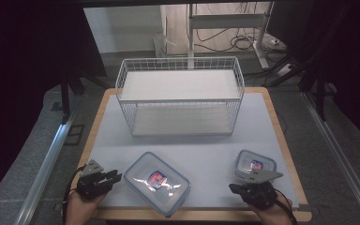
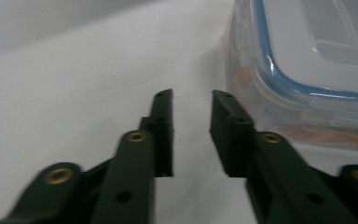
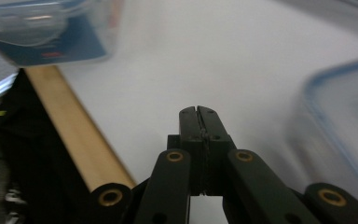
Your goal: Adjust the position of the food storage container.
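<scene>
Starting out — both containers, large (image 1: 157,183) and small (image 1: 255,165), sit before the wire basket (image 1: 180,96), unmoved; my left gripper (image 1: 115,177) jaws slightly apart, empty, right gripper (image 1: 234,188) closed, empty.

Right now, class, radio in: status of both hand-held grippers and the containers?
Left hand-held gripper open, empty, beside large container. Right hand-held gripper shut, empty. Small container untouched.

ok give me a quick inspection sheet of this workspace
surface: pale mat on a wood-edged table
job's things: large lidded container front left, small lidded container front right
clutter: white wire rack at the back
grippers: left gripper jaws slightly apart, empty, beside the large container; right gripper jaws shut, empty
cables: one trails from each gripper; more on the floor behind
surroundings: desk frame, dark curtains
</scene>
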A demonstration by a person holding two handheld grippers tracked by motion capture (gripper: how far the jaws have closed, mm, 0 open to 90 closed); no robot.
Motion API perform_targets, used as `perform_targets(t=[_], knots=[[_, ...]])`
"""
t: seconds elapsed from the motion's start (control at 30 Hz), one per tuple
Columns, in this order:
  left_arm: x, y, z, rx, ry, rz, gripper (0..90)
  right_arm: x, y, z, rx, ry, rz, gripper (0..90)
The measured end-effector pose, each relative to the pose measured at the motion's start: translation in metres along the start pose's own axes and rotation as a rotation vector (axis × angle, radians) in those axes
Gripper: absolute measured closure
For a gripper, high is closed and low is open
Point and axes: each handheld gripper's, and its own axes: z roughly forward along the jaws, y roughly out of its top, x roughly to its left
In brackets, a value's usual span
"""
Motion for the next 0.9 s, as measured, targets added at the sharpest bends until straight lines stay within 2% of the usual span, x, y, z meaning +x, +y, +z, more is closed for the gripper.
perform_targets(t=[0.13, 0.2, 0.27, 0.3, 0.33, 0.53, 0.67, 0.73, 0.9], knots=[[-0.008, 0.005, 0.01, 0.021, -0.014, 0.03, 78.3, 0.017, 0.005, 0.013, -0.001, 0.077, -0.012, 89.8], [-0.012, 0.006, 0.013, 0.035, 0.005, 0.044, 81.2, 0.027, 0.007, 0.021, 0.0, 0.12, -0.021, 89.8], [-0.012, 0.006, 0.014, 0.036, 0.003, 0.042, 81.9, 0.037, 0.01, 0.029, 0.007, 0.155, -0.034, 89.8], [-0.01, 0.005, 0.014, 0.031, -0.01, 0.029, 81.9, 0.037, 0.01, 0.029, 0.007, 0.155, -0.034, 89.8], [-0.009, 0.005, 0.014, 0.028, -0.027, 0.006, 82.5, 0.046, 0.013, 0.039, 0.015, 0.191, -0.043, 89.8], [-0.011, 0.006, 0.017, 0.027, -0.046, 0.003, 84.9, 0.062, 0.025, 0.058, 0.015, 0.252, -0.056, 89.6], [-0.017, 0.009, 0.021, 0.031, -0.07, 0.01, 85.8, 0.064, 0.029, 0.065, 0.015, 0.252, -0.05, 89.5], [-0.02, 0.01, 0.022, 0.034, -0.069, 0.017, 87.2, 0.061, 0.03, 0.065, 0.011, 0.251, -0.039, 89.6], [-0.023, 0.013, 0.026, 0.036, -0.089, 0.005, 88.3, 0.052, 0.03, 0.06, 0.0, 0.214, -0.018, 89.6]])
